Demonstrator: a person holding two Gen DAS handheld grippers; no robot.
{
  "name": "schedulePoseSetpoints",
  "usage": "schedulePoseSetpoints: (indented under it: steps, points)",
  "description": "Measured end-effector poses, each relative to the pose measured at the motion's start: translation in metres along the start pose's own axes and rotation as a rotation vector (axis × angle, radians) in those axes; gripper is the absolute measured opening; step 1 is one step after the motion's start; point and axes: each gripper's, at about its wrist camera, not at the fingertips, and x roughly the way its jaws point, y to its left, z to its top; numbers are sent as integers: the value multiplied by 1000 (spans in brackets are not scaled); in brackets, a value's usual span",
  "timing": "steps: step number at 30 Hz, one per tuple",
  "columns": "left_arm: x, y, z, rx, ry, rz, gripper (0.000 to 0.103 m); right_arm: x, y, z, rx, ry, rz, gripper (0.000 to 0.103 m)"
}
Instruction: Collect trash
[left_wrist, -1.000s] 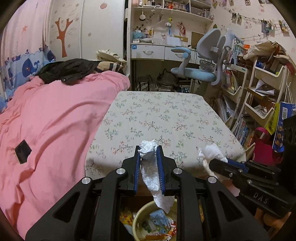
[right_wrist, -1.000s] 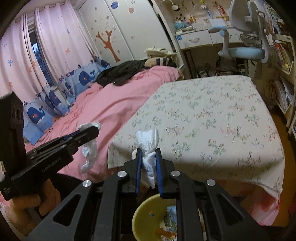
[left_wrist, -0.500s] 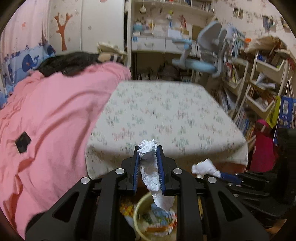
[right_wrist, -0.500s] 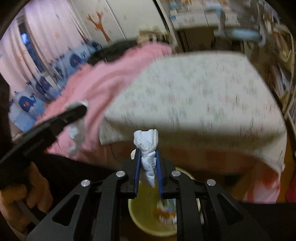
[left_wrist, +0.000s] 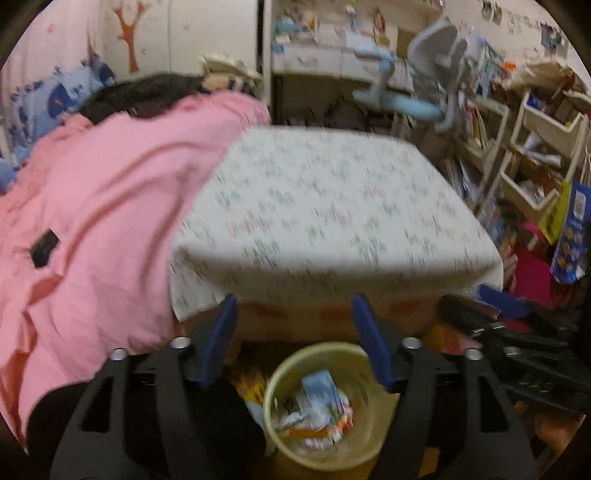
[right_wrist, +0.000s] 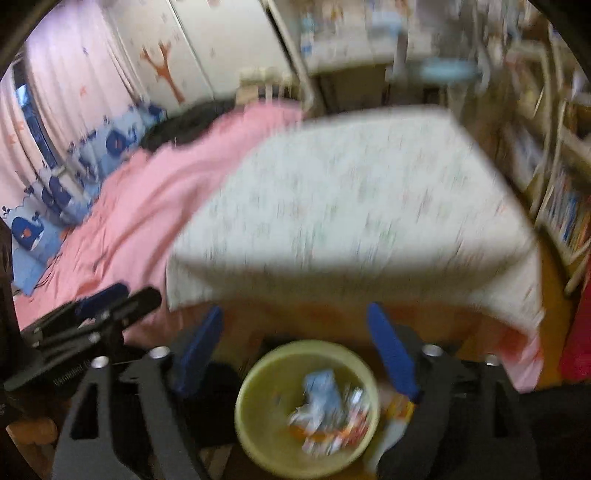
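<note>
Below both wrists, yellow bin (left_wrist: 325, 402) stood upright on floor, mouth up, long axis vertical, crumpled wrappers and paper heaped inside; single pieces blurred. Left hand-held gripper (left_wrist: 295, 343) hung above rim, jaws spread wide, nothing between. Right hand-held gripper (right_wrist: 295, 347) likewise wide apart, empty, over same bin. Judged: drop done for both. Counter (left_wrist: 332, 206) under floral cloth showed no trash; collection likely near finish. Pink bed (left_wrist: 103, 206) beside counter.

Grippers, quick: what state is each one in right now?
Left gripper: open, holding nothing, above the yellow bin.
Right gripper: open, holding nothing, above the same bin.
</note>
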Motion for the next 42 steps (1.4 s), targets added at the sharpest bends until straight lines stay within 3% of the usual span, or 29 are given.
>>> schedulePoseSetpoints:
  steps: [5,9,17,28,42]
  points:
    - [-23,4,22,-32,-187,95,87,-31,12,26,-104,-238,-108,95]
    - [-28,6,47,-50,-273,125,93,-32,15,41,-147,-321,-144,95]
    - [-11,4,107,-49,-350,108,95,-12,2,78,-143,-351,-200,95]
    - [33,-7,166,-26,-393,78,95,14,-12,122,-104,-348,-256,95]
    - [64,-5,195,-23,-391,76,96,48,-23,148,-68,-301,-253,95]
